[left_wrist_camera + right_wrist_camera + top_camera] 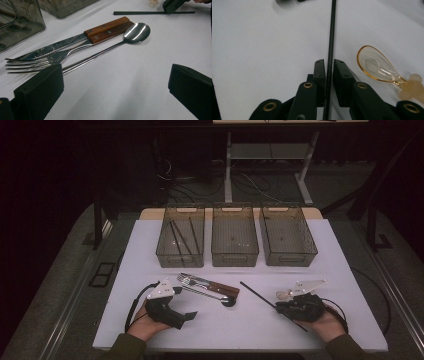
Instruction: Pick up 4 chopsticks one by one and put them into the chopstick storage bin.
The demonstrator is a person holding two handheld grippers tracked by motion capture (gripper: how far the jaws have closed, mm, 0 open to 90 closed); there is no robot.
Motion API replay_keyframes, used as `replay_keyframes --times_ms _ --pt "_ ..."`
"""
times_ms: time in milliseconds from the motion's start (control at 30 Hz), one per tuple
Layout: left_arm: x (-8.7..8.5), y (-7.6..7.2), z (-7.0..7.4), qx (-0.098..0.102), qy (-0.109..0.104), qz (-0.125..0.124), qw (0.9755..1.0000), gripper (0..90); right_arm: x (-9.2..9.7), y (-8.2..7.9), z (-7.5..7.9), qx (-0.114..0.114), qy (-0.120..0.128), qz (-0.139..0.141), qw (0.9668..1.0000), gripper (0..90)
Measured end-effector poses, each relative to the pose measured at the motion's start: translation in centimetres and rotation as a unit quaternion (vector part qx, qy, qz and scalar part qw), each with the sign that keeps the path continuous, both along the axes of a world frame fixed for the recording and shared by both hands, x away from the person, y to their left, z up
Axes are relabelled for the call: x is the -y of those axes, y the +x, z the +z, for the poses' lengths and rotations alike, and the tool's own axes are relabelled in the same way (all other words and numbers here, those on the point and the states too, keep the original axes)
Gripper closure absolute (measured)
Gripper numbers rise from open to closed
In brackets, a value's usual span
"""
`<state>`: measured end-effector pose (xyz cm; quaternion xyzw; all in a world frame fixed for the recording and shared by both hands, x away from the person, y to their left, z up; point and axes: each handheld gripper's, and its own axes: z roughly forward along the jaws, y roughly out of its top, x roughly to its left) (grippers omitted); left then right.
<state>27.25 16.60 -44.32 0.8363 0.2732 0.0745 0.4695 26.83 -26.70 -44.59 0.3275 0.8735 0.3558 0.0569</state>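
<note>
- Closing on a black chopstick [330, 37], the right gripper [329, 63] has one jaw on each side of the thin rod; a sliver of gap remains at each pad, so the clamp is judged not yet firm.
- Lying flat on the white table [250, 330], the chopstick runs straight ahead from between the jaws, which suits a pinch near one end.
- Just right of that gripper lies a clear amber spoon [377, 66], apart from the rod.
- Farther ahead stand three grey bins [235, 235]; the left one already holds dark sticks, the likely destination.
- The left gripper [115, 82] rests with jaws wide apart, holding nothing; ahead of it lie a fork [32, 62], knife [75, 41] and metal spoon [136, 32] side by side.
</note>
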Motion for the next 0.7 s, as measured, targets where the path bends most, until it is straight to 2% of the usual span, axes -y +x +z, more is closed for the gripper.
replay_keyframes --times_ms 467,700 --pt "0.06 0.01 -0.05 -0.002 0.004 -0.001 1.0000 0.0 -0.57 -0.21 -0.12 0.020 -0.024 0.008 0.9995 84.1" --pt "0.09 0.02 -0.07 -0.002 0.004 -0.003 1.0000 0.0 -0.64 -0.17 -0.07 0.015 -0.024 0.002 0.9996 85.2"
